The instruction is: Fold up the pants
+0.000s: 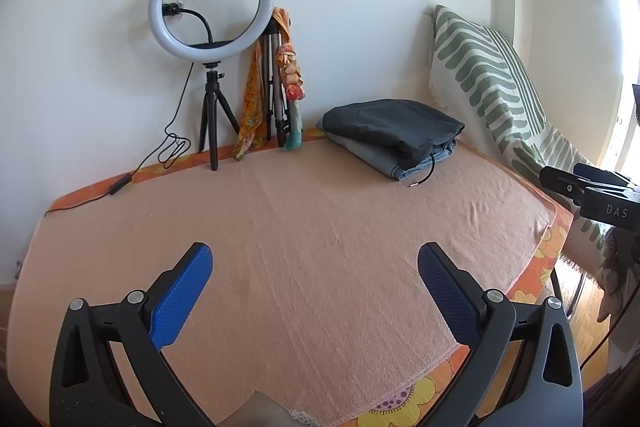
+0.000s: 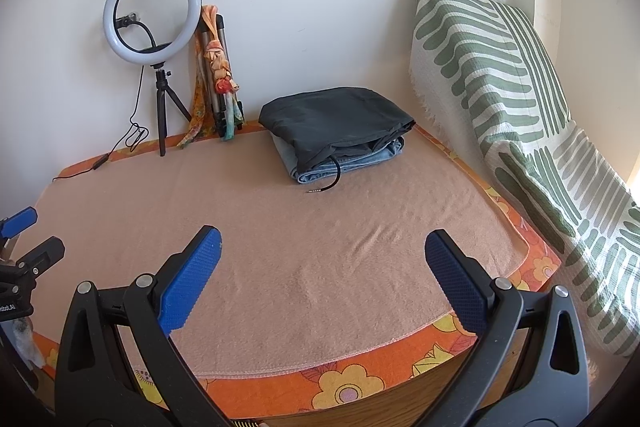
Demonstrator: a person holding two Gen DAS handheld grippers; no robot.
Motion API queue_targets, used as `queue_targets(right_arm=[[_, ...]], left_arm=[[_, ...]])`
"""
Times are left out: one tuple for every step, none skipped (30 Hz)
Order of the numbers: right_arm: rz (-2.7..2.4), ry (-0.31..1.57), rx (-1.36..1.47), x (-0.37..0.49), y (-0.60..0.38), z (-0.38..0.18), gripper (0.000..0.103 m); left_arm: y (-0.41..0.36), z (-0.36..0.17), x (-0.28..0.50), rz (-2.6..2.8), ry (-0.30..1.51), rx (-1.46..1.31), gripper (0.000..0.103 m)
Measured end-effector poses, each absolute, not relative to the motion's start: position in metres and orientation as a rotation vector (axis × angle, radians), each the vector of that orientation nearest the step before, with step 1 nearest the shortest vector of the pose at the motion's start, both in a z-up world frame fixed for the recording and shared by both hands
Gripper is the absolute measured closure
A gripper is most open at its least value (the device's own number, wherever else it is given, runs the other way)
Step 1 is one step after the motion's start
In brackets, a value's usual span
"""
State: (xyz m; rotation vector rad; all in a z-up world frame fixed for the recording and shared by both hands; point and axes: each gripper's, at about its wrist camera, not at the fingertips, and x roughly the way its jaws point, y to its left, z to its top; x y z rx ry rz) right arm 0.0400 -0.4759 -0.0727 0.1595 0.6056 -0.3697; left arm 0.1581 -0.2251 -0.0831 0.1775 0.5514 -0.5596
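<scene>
A stack of folded clothes lies at the back right of the table: dark grey pants (image 1: 390,125) (image 2: 334,119) on top of folded light blue jeans (image 1: 380,155) (image 2: 352,159). A black drawstring (image 2: 328,183) hangs out of the front of the stack. My left gripper (image 1: 316,263) is open and empty above the near part of the peach blanket (image 1: 300,227). My right gripper (image 2: 322,251) is open and empty above the near edge, well short of the stack. The right gripper's body shows at the right edge of the left wrist view (image 1: 592,191).
A ring light on a small tripod (image 1: 211,3) (image 2: 152,13) stands at the back left, its cable trailing along the table edge. A folded tripod with an orange scarf (image 1: 280,79) leans on the wall. A green-striped throw (image 2: 500,99) drapes at the right. An orange floral cloth (image 2: 344,387) edges the table.
</scene>
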Motion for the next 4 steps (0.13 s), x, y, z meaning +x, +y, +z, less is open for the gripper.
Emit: queue_targets(right_arm=[[-0.369,0.607,0.16,0.0405,-0.4755,-0.0731,0.0],[-0.367,0.609,0.16,0.0412,-0.4751,-0.0734,0.0],[-0.365,0.609,0.16,0.0418,-0.4748,-0.0736,0.0],[-0.363,0.608,0.161,0.042,-0.4742,-0.0739,0.0]], left_arm=[[-0.225,-0.0829,0.1579,-0.56,0.55,0.178,0.001],[-0.2247,-0.0829,0.1578,-0.559,0.55,0.178,0.001],[-0.2244,-0.0827,0.1583,-0.56,0.553,0.18,0.001],[-0.2237,-0.0824,0.1587,-0.561,0.559,0.181,0.001]])
